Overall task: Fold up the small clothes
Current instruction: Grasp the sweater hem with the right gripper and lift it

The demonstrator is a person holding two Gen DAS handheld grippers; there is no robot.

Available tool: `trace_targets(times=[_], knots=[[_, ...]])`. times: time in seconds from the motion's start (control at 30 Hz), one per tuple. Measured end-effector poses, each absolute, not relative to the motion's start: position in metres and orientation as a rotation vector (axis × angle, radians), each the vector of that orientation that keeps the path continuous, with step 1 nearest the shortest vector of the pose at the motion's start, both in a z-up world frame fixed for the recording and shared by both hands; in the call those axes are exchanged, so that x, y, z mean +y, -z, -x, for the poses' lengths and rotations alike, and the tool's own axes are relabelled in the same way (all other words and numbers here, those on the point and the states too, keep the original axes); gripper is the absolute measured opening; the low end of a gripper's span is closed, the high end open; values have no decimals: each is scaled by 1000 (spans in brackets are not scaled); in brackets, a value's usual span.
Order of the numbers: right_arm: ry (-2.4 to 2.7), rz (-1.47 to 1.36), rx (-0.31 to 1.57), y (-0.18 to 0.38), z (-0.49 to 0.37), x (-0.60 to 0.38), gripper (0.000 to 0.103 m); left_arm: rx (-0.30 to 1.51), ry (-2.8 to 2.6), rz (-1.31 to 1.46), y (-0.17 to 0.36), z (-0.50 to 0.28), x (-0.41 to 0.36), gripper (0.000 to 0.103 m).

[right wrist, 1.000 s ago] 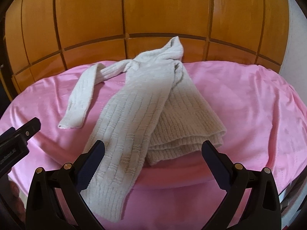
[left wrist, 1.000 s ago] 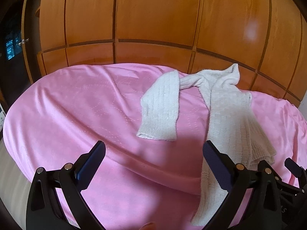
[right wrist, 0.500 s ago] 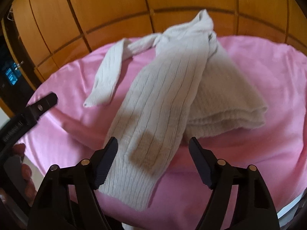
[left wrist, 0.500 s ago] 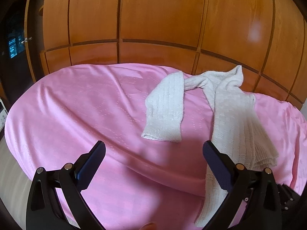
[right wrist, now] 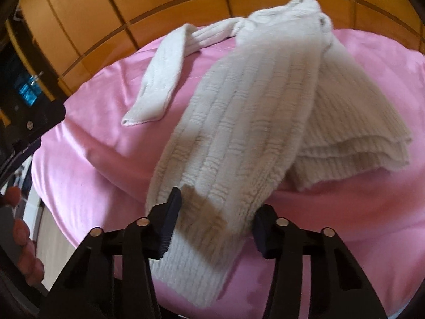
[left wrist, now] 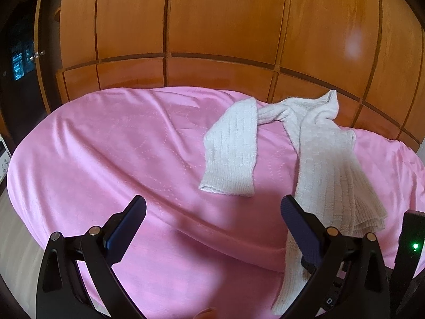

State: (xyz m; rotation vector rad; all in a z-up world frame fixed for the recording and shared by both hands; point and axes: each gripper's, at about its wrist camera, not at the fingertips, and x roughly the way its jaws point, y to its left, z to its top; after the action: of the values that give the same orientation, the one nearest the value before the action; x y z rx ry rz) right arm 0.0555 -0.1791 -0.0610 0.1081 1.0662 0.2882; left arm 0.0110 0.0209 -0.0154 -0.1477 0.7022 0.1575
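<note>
A cream ribbed knit sweater (left wrist: 324,164) lies on the pink bedspread (left wrist: 106,146), towards its right side. One sleeve (left wrist: 231,154) is spread out to the left. The other sleeve (right wrist: 212,172) runs down to the bed's near edge. My right gripper (right wrist: 219,204) points down over that sleeve's cuff. Its jaws are closing with the cuff between them, and the fabric is not pinched. My left gripper (left wrist: 212,204) hovers open over bare bedspread, left of the sweater, with nothing between its fingers.
A wooden panelled wardrobe (left wrist: 212,26) stands right behind the bed. Floor (left wrist: 16,226) shows at the bed's left edge. The right gripper's black body (left wrist: 411,239) with a green light sits at the lower right. A person's fingers (right wrist: 24,239) show at the left.
My right gripper has dropped and tilted down onto the near sleeve, and its jaws have narrowed around the cuff. The left gripper has stayed put and open.
</note>
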Motion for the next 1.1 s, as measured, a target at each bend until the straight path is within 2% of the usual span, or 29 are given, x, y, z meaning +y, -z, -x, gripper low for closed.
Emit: trace_targets(times=[0.1, 0.13, 0.37, 0.6, 0.73, 0.83, 0.97, 1.0, 1.03, 1.07, 1.1], knots=[[-306, -95, 1042, 54, -55, -180, 12, 707, -158, 149, 16, -12, 21, 101], [-313, -90, 1030, 49, -55, -181, 9, 710, -156, 151, 16, -13, 22, 101], [-262, 65, 845, -20, -51, -212, 6, 762, -120, 188, 25, -23, 28, 101], [201, 298, 656, -90, -98, -336, 6, 802, -86, 164, 35, -37, 24, 101], [553, 430, 637, -97, -155, -425, 6, 823, -18, 132, 38, -47, 13, 101], [781, 418, 705, -93, -201, -504, 5, 837, 19, 156, 40, -52, 10, 100], [868, 318, 806, -79, -233, -563, 6, 853, 39, 159, 43, -59, 5, 100], [860, 271, 824, -76, -236, -572, 9, 856, 41, 156, 43, -61, 4, 100], [845, 223, 847, -73, -237, -576, 18, 857, 51, 157, 44, -62, 2, 100], [826, 177, 865, -70, -235, -577, 22, 861, 65, 160, 44, -63, 1, 100], [789, 129, 866, -67, -229, -570, 38, 864, 76, 160, 45, -64, 0, 100]])
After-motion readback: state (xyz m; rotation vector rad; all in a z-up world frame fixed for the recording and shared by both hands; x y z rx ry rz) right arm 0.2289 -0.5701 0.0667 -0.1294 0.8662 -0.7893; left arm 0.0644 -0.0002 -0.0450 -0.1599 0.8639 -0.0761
